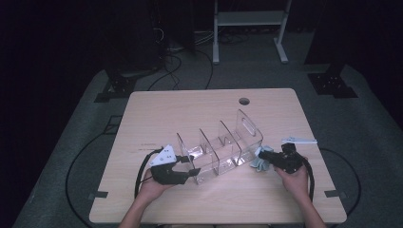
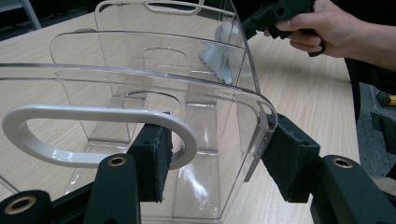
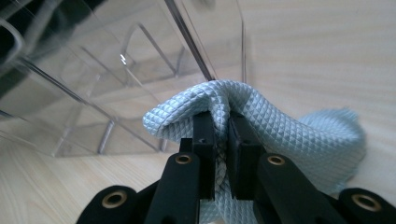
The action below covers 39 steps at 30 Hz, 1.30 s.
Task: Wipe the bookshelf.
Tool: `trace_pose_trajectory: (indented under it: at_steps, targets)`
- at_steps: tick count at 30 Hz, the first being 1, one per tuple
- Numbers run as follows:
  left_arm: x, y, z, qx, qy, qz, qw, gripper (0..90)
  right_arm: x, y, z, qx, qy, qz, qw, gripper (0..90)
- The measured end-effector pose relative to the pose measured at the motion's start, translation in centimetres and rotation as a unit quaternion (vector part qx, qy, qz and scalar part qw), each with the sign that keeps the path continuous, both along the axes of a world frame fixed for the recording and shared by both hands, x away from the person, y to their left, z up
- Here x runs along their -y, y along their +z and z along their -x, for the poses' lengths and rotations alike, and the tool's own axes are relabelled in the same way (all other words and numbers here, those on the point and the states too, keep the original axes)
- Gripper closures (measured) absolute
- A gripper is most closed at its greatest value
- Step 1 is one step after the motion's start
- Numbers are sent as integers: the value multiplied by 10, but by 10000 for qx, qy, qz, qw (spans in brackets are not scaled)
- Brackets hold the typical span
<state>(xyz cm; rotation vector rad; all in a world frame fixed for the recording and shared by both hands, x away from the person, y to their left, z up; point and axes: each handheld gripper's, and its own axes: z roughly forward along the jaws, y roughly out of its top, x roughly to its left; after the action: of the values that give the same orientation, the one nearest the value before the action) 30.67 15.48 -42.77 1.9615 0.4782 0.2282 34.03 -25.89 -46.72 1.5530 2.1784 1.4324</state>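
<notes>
A clear plastic organizer (image 1: pixel 218 147) with several dividers lies across the middle of the wooden table (image 1: pixel 190 109). My left gripper (image 1: pixel 190 168) grips its near-left end wall. In the left gripper view, one pad (image 2: pixel 152 158) reaches through the white-rimmed handle slot and the other pad (image 2: pixel 285 161) presses the wall's outer edge of the organizer (image 2: pixel 187 93). My right gripper (image 1: pixel 263 156) is shut on a light blue waffle-textured cloth (image 1: pixel 259 162), which touches the organizer's right end. In the right gripper view the jaws pinch a fold of the cloth (image 3: pixel 289 135) beside the organizer (image 3: pixel 116 84).
A round cable hole (image 1: pixel 244 101) sits near the table's far edge. Bare tabletop stretches in front of and behind the organizer. Beyond the table stand a white metal frame (image 1: pixel 249 28), dark stands and floor cables. Each gripper trails a black cable toward the near edge.
</notes>
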Motion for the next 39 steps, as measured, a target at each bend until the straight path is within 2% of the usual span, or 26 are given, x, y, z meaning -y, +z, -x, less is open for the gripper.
trace_pose_trajectory:
  at_steps: [2, 3, 4, 5, 7, 8, 10, 13, 16, 17, 19, 21, 23, 24, 25, 28, 34, 36, 38, 39]
  targets:
    - [0, 0, 0, -2, 5, -4, 10000, 454, -4, -12, -4, -244, 40, 255, 9994, 825]
    - [0, 0, 0, -2, 5, -4, 10000, 454, -4, -12, -4, -244, 40, 255, 9994, 825]
    - [0, 0, 0, 7, 6, -21, 10000, 455, -5, -18, -6, -355, 29, 316, 9989, 825]
    - [0, 1, 0, 11, 2, -29, 10000, 454, -5, -14, -5, -280, 18, 318, 9991, 826]
    - [0, 0, 0, 11, 16, -21, 10000, 455, -3, -3, 0, -117, -11, 119, 9999, 828]
    - [1, 1, 0, 13, 23, -16, 10000, 454, -4, 5, 4, 27, 59, 86, 9999, 828]
    - [1, 1, 0, 7, 34, -9, 10000, 455, -8, 12, 12, 96, 228, -50, 9997, 828]
    - [3, 1, 1, 22, 46, -28, 10000, 456, -26, 24, 24, 347, 529, 82, 9980, 827]
    - [5, 1, 3, 20, 44, -36, 10000, 457, -40, 42, 32, 643, 744, -63, 9951, 827]
    - [5, 1, 3, 22, 40, -35, 10000, 457, -45, 48, 34, 679, 809, -96, 9944, 827]
    - [6, 1, 3, 31, 26, -47, 10000, 459, -51, 53, 32, 732, 854, 8, 9937, 827]
    - [6, 1, 3, 40, 37, -60, 10000, 460, -55, 50, 30, 697, 840, 69, 9940, 828]
    - [7, 0, 3, 43, 56, -58, 10000, 461, -55, 44, 27, 656, 818, -19, 9945, 828]
    - [7, 0, 3, 39, 58, -57, 10000, 461, -56, 39, 26, 602, 811, 49, 9949, 828]
    - [7, 0, 3, 39, 58, -57, 10000, 461, -58, 31, 24, 500, 805, 202, 9953, 828]
    - [7, 0, 3, 46, 45, -69, 10000, 461, -60, 12, 18, 140, 787, 290, 9964, 827]
    - [8, 0, 3, 49, 49, -47, 10000, 463, -60, 21, 20, 373, 743, 396, 9958, 827]
    - [7, 0, 3, 51, 41, -59, 10000, 462, -62, 13, 18, 250, 772, 374, 9960, 827]
    - [8, 0, 3, 51, 42, -68, 10000, 462, -67, 0, 13, 77, 817, 608, 9948, 826]
    - [7, 0, 3, 54, 45, -63, 10000, 462, -68, -4, 12, 0, 822, 650, 9945, 826]
